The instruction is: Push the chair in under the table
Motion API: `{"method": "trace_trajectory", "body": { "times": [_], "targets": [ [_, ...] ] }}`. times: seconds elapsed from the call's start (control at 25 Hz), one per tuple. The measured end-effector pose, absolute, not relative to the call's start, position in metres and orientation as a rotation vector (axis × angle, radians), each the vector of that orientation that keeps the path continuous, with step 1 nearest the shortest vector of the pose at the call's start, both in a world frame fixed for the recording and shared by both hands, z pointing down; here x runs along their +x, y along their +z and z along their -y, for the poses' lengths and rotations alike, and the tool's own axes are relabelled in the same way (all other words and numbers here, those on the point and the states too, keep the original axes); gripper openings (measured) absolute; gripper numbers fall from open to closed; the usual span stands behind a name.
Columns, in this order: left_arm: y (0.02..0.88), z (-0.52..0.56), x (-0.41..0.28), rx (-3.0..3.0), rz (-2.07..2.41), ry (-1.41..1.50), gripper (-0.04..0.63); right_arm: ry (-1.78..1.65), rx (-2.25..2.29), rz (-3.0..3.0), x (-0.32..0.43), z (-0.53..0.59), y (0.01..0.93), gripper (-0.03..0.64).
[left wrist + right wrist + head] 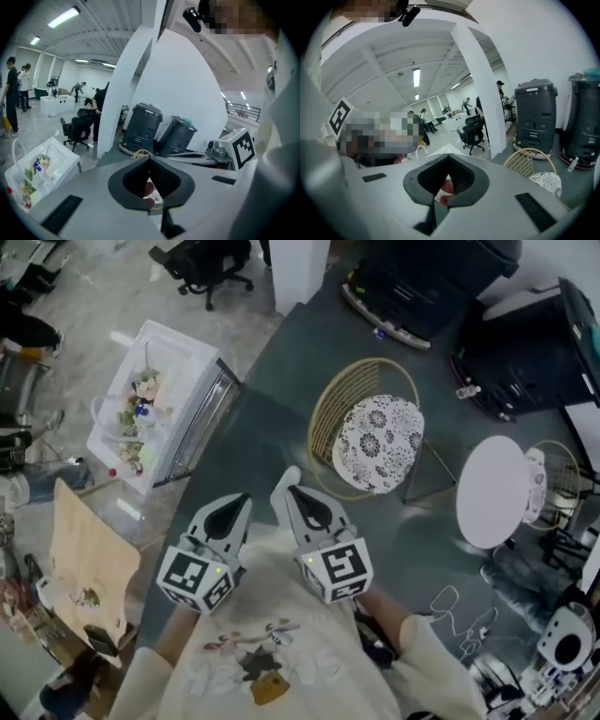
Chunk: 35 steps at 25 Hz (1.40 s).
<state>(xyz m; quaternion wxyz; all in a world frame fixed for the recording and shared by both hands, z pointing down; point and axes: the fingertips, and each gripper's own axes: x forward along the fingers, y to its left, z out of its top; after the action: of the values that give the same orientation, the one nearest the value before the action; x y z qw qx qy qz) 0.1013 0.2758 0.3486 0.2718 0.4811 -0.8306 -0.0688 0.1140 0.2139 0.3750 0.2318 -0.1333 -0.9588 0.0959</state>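
Chair (544, 181) lower part hidden behind right gripper (449, 158).

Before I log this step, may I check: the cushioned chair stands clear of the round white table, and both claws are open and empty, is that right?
Not quite: the claws are shut, not open, as each gripper view shows for the left claw and right claw. The rest holds: the cushioned chair stands clear of the table, and both claws are empty.
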Motion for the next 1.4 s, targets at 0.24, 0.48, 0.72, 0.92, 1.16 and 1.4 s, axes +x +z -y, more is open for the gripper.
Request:
{"method": "trace_trajectory", "body": {
  "times": [0.24,0.48,0.72,0.92,1.16,1.4],
  "targets": [
    [0.341,-0.212,0.054,1.542,2.136,-0.068,0.0,0.402,-0.186,2.618,0.089,-0.164,0.385,0.007],
    [0.356,-0.142,0.034,1.821,1.86,0.007,0.099,0.476,0.015,2.574,0.084,-0.124,0.402,0.008],
    [0.381,-0.083,-0.012,1.889,1.604,0.008,0.118,0.55,0.237,2.51,0.068,-0.094,0.423,0.034],
    [0.384,-0.032,-0.078,1.937,1.481,-0.04,0.143,0.601,0.299,2.396,0.022,-0.08,0.442,0.04],
    [0.408,0.017,-0.128,1.998,1.203,0.032,0.164,0.716,0.521,2.227,-0.026,-0.058,0.465,0.041],
    [0.467,0.045,-0.133,1.955,1.023,0.145,0.242,0.745,0.707,2.151,-0.035,-0.042,0.506,0.076]
  ]
}}
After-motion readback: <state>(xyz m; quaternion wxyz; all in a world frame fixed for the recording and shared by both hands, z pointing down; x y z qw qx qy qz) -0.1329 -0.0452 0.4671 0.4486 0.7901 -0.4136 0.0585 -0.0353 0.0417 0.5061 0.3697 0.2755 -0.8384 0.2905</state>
